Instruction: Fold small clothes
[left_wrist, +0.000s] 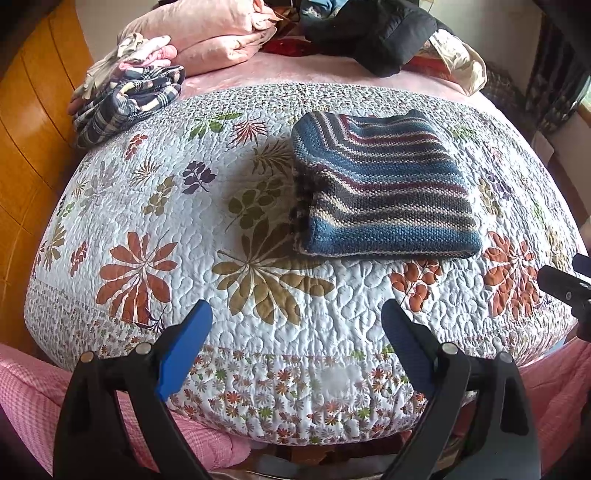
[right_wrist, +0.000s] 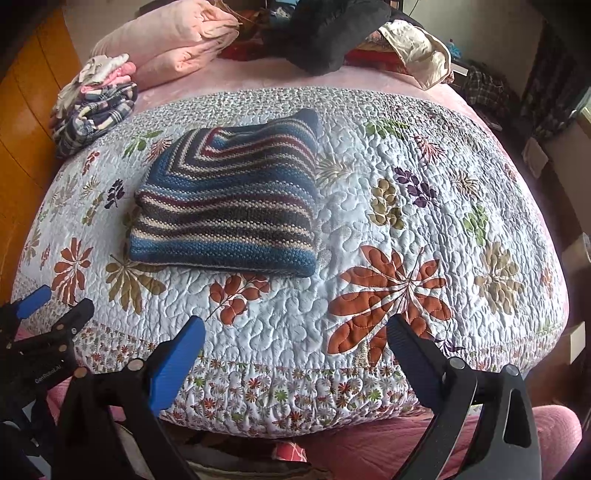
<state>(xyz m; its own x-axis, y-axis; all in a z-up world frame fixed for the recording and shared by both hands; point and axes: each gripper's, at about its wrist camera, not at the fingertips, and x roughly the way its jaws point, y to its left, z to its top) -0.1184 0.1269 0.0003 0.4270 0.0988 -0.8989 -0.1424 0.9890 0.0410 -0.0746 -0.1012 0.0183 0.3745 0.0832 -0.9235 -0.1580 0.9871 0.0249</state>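
Note:
A striped knitted garment (left_wrist: 384, 184) in blue, grey, maroon and cream lies folded into a flat rectangle on the floral quilt (left_wrist: 184, 229). It is the same striped knitted garment (right_wrist: 229, 199) in the right wrist view, left of centre on the floral quilt (right_wrist: 369, 229). My left gripper (left_wrist: 297, 315) hovers open near the quilt's front edge, short of the garment, with nothing between its blue pads. My right gripper (right_wrist: 295, 328) is also open and empty, to the right of the left one. The left gripper (right_wrist: 51, 299) shows at the left edge there.
A stack of folded small clothes (left_wrist: 125, 96), plaid and pink, sits at the quilt's far left corner. Pink bedding (left_wrist: 207, 37) and a dark jacket (left_wrist: 373, 33) pile up at the back. A wooden bed frame (left_wrist: 33, 147) runs along the left. Pink checked cloth (left_wrist: 29, 391) lies below the front edge.

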